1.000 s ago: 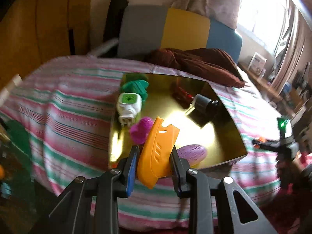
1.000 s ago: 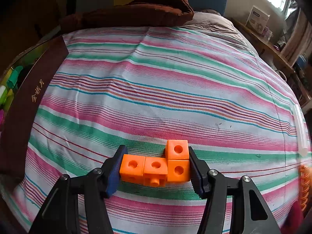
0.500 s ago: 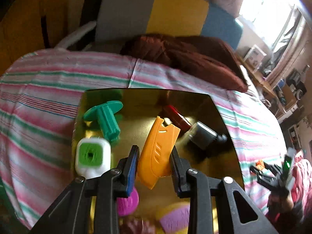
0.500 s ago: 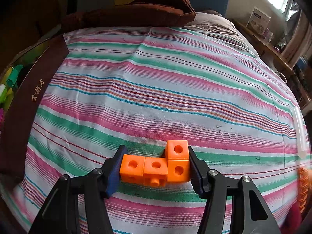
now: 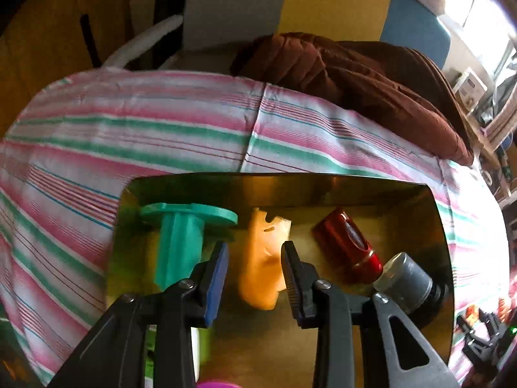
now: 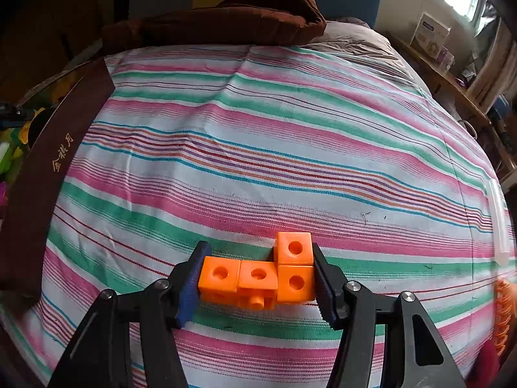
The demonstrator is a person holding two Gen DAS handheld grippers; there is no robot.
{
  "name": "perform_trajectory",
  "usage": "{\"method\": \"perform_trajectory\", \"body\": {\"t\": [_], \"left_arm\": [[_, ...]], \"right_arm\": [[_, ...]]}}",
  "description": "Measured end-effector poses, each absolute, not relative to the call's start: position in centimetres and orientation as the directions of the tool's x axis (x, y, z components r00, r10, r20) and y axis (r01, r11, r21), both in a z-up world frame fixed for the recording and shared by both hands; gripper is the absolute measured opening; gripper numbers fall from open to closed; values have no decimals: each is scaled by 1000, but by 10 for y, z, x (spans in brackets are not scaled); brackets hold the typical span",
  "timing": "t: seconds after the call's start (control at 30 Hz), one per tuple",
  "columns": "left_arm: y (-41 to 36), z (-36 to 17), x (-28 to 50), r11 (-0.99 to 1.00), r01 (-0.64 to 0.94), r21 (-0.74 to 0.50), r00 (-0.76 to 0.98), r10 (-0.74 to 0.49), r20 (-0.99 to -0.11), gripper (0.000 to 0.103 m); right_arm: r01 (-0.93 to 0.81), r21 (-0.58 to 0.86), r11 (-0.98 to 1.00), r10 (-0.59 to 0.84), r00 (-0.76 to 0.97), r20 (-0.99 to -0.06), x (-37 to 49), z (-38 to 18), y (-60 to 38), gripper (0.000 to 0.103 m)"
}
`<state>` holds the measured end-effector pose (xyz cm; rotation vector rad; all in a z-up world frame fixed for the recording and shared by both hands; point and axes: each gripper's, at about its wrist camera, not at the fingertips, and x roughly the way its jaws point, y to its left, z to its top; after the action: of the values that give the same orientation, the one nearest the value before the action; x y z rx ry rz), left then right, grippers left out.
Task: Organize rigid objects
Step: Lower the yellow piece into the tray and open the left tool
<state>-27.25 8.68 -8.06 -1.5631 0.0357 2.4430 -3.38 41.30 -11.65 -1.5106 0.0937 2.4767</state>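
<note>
In the left wrist view my left gripper (image 5: 255, 258) is open above a gold-lined box (image 5: 339, 184). An orange toy knife (image 5: 263, 258) lies on the box floor between and beyond the fingers, free of them. A teal peg (image 5: 181, 242), a red cylinder (image 5: 345, 245) and a grey cylinder (image 5: 407, 278) lie in the box too. In the right wrist view my right gripper (image 6: 258, 278) is shut on an orange block cluster (image 6: 261, 274), just above the striped bedsheet (image 6: 258, 145).
A brown blanket (image 5: 355, 77) lies at the head of the bed, also in the right wrist view (image 6: 226, 19). The box's brown outer wall (image 6: 48, 168) stands at the left of the right wrist view. A shelf with boxes (image 6: 433, 35) runs along the right.
My left gripper moved forward over the box, opened and let go of the orange knife, which now lies on the box floor. The right gripper has not moved.
</note>
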Motion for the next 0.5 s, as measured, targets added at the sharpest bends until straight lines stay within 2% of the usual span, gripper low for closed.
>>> {"method": "perform_trajectory", "body": {"t": [0.27,0.5], "left_arm": [[61,-29,-215,-965,-242,-96,-549,218,-807,34],[40,1,-114,-965,-258,-36,-673,207,-710,34]], "right_arm": [[-231,-71,-970,170,-440,-882,-33,-117,414,60],[-230,-75,-970,174,-445,-878,-33,-117,415,60]]}}
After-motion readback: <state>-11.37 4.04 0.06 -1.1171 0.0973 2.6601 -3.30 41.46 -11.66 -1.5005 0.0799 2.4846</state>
